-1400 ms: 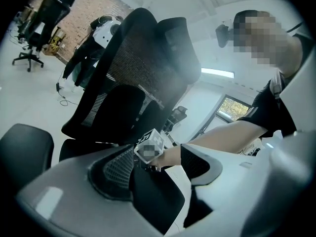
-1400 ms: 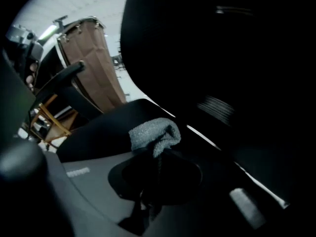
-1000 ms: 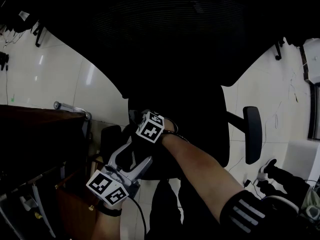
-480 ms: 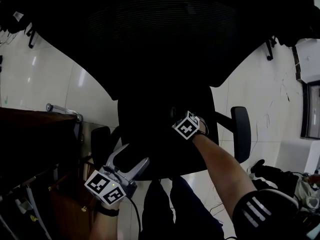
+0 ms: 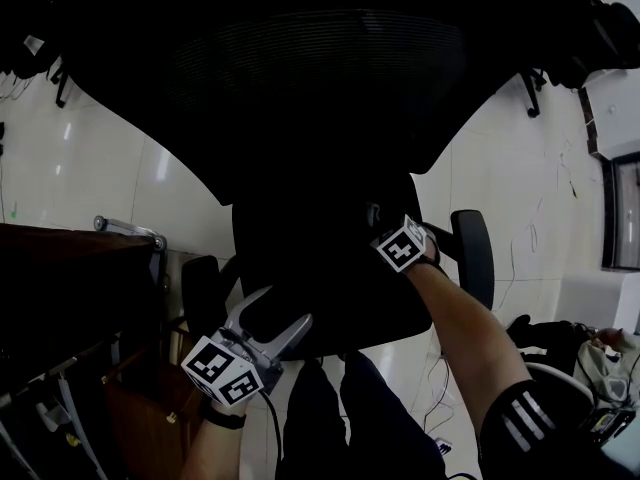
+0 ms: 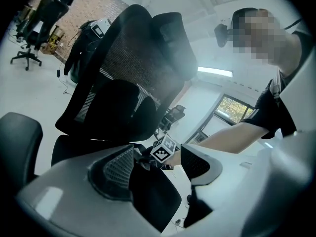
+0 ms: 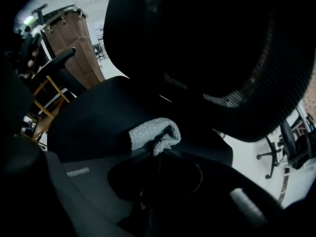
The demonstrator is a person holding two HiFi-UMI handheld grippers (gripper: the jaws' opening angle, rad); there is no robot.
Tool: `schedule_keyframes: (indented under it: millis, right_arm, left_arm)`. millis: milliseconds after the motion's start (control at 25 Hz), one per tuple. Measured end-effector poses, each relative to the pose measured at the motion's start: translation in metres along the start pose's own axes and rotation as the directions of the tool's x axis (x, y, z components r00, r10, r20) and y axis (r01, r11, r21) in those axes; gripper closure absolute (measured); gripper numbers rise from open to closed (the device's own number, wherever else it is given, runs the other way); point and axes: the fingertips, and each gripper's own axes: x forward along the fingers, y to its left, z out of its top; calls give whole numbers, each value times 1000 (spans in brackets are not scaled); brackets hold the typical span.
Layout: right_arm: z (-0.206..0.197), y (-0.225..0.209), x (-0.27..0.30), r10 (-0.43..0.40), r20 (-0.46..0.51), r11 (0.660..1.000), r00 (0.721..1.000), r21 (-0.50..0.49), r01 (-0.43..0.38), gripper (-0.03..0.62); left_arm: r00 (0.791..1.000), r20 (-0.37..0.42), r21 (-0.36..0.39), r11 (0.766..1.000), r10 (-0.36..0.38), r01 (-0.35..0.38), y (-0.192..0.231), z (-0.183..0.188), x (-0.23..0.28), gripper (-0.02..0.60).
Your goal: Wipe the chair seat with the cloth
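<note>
The black chair seat (image 5: 320,293) fills the middle of the head view under the mesh backrest (image 5: 320,78). My right gripper (image 5: 385,230) rests on the seat's right part; its jaws are lost in the dark there. In the right gripper view the right gripper (image 7: 158,154) is shut on a grey terry cloth (image 7: 153,134), bunched against the seat (image 7: 94,117). My left gripper (image 5: 278,313) hangs open at the seat's front left edge with nothing in it. The left gripper view shows the left gripper (image 6: 158,167) with jaws apart, the right gripper's marker cube (image 6: 164,150) between them.
A brown wooden desk (image 5: 70,268) with a metal rail stands close on the left. Black armrests flank the seat on the right (image 5: 475,258) and left (image 5: 197,288). My dark trouser legs (image 5: 340,418) are below the seat. Another chair (image 6: 29,19) stands far off on the white floor.
My right gripper has swept with the cloth from the seat's left side across to its right side. The left gripper has stayed open in nearly the same place.
</note>
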Motion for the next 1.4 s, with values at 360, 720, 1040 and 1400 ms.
schedule_keyframes:
  millis: [360,720,1040,1400]
  right_arm:
    - [134,219,37,325,129,931,937,-219,-293,563]
    - [118,271,61,383,105,903,918,-251,-348,563]
    - [-19,151,36,217,-68,939,974,-259,-228,563]
    - [-110,25,-22,3,-180,988,984,-154,-31,563]
  left_arm:
    - [995,9,25,995,96,-96,21,4,-52,261]
    - [993,17,14,993,116,-116,32,-8,-71,261]
    - [999,-1,5,999,44,-44,-2,-14,-41,261]
    - [1000,-29,9,1000,-2,2,-34,-20,-23,261]
